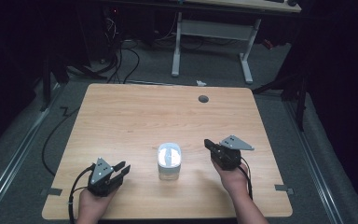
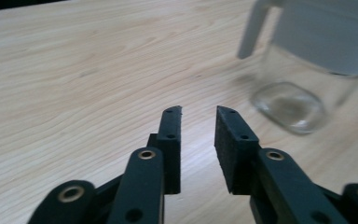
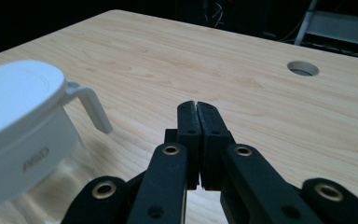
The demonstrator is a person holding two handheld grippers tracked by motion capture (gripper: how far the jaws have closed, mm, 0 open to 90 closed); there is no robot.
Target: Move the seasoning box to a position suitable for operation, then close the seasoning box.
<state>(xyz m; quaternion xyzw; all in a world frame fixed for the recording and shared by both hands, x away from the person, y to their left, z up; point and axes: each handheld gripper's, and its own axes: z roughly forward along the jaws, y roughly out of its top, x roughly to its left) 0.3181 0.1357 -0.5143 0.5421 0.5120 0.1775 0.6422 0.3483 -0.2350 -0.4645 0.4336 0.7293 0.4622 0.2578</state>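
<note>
- In the left gripper view we see the glass jar [image 2: 303, 70] cut off at the top and right edges, its clear base blurred; in the right gripper view its lower part runs off the frame.
- We hold the left tongs [image 1: 121, 169] low near the counter [image 1: 135, 112] front edge, angled toward the jar, jaws a narrow gap apart with nothing between them.
- We hold the right tongs [image 1: 208, 144] pointing up and left, jaws pressed together, empty.
- The jar, with its white lid [image 3: 18, 98] on, stands upright between both tongs, near each but touching neither.
- A round hole [image 1: 203, 98] sits near the far edge of the counter.
</note>
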